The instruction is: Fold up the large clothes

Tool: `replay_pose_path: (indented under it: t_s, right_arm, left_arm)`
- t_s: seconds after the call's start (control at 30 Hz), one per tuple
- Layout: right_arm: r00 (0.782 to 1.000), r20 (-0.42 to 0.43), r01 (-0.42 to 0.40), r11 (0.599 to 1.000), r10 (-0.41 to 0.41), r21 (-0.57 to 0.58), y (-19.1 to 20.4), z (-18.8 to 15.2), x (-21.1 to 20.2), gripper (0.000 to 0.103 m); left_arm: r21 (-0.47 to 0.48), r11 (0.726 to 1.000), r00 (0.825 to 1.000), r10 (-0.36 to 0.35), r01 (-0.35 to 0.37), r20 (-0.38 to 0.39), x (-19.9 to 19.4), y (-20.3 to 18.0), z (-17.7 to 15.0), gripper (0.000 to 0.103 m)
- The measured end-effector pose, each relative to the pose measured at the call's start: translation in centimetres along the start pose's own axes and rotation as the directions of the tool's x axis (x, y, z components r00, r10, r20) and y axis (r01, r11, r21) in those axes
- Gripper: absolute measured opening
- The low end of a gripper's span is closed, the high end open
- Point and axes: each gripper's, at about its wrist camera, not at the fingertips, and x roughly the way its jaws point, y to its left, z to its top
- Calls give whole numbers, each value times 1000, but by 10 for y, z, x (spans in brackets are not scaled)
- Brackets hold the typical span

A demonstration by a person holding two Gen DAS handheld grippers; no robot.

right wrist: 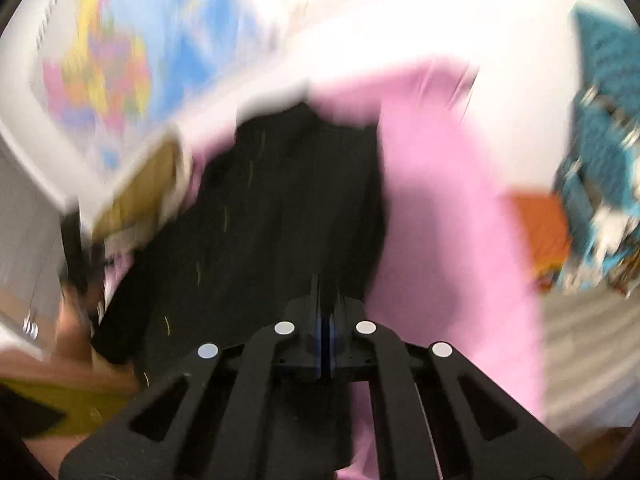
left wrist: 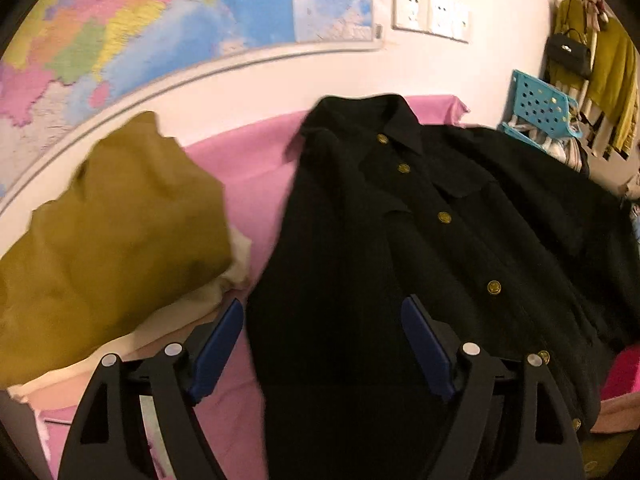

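Observation:
A black jacket (left wrist: 400, 220) with gold buttons lies face up, collar toward the wall, on a pink sheet (left wrist: 248, 168). My left gripper (left wrist: 324, 340) hangs open over the jacket's lower left part, and its blue pads (left wrist: 218, 344) stand wide apart with nothing pressed between them. The right wrist view is badly blurred. There the jacket (right wrist: 280, 200) runs away from me on the pink sheet (right wrist: 440, 200). My right gripper (right wrist: 326, 320) is shut, pads together, at the jacket's near right edge. The blur hides whether any cloth is pinched.
An olive garment (left wrist: 112, 240) over pale cloth is heaped left of the jacket. A map (left wrist: 160, 20) and wall sockets (left wrist: 430, 14) are behind. A teal basket (left wrist: 536, 108) and hanging clothes (left wrist: 608, 72) stand at the right. An orange object (right wrist: 540, 228) lies beyond the sheet's right edge.

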Motion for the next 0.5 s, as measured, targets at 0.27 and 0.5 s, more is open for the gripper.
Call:
replay_pose_path:
  t_s: [0.27,0.5]
  right_arm:
    - [954,40,288,947,-297,144,-72,26,12,4]
    - [943,-32,330,922,-331,201,-88,-6,41,63]
  left_arm:
    - [-44,999,998,-5,2,-58,-10,17,-28,79]
    - [-12,997,989,-74,73,-129,-22,10,-70,83]
